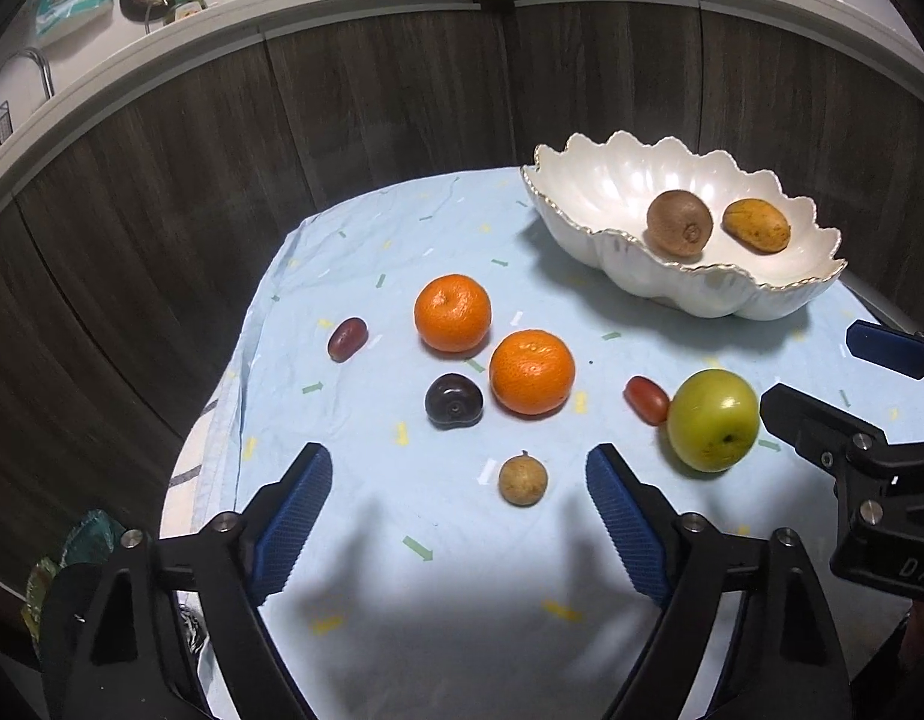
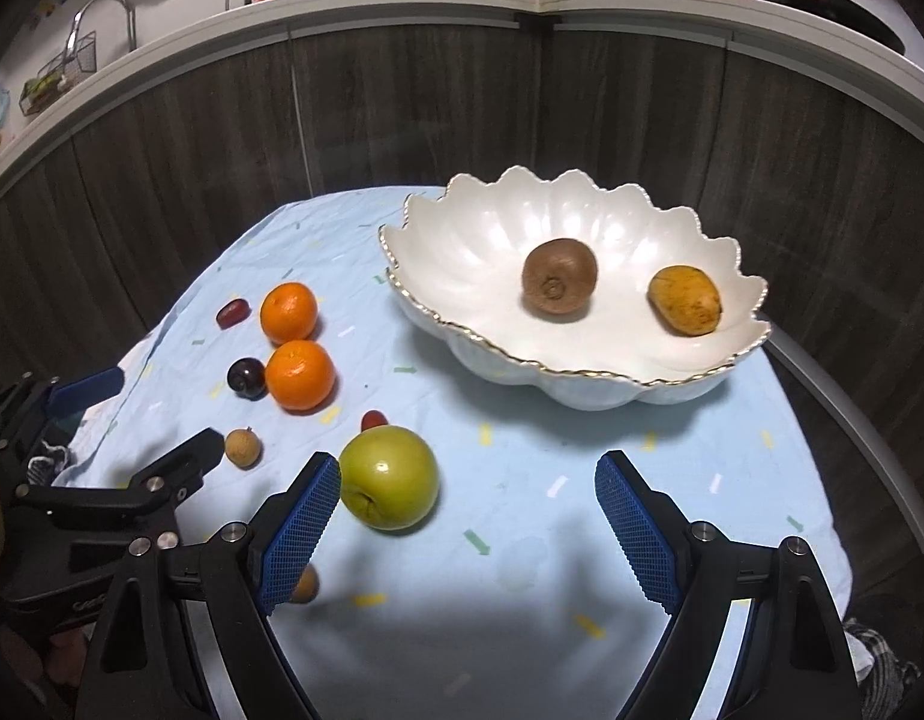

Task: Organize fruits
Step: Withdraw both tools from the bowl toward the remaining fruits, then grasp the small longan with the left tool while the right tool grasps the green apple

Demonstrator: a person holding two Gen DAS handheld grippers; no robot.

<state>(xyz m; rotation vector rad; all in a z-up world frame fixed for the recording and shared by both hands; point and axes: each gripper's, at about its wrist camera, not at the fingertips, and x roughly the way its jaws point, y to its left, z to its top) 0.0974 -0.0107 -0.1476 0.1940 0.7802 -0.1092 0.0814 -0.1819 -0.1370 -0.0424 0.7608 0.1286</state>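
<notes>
Both grippers hover low over the table (image 1: 354,252), fingers spread wide and holding nothing. The left gripper (image 1: 459,516) faces a longan (image 1: 522,480); the right gripper (image 2: 468,516) has the green apple (image 2: 389,478) just beside its left finger. A kiwi (image 2: 559,276) lies in the white bowl (image 2: 462,252).

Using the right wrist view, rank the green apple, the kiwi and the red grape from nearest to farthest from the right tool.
1. Green apple, just beside the right tool's left finger.
2. Kiwi, ahead in the white bowl.
3. Red grape, far left on the cloth.
</notes>
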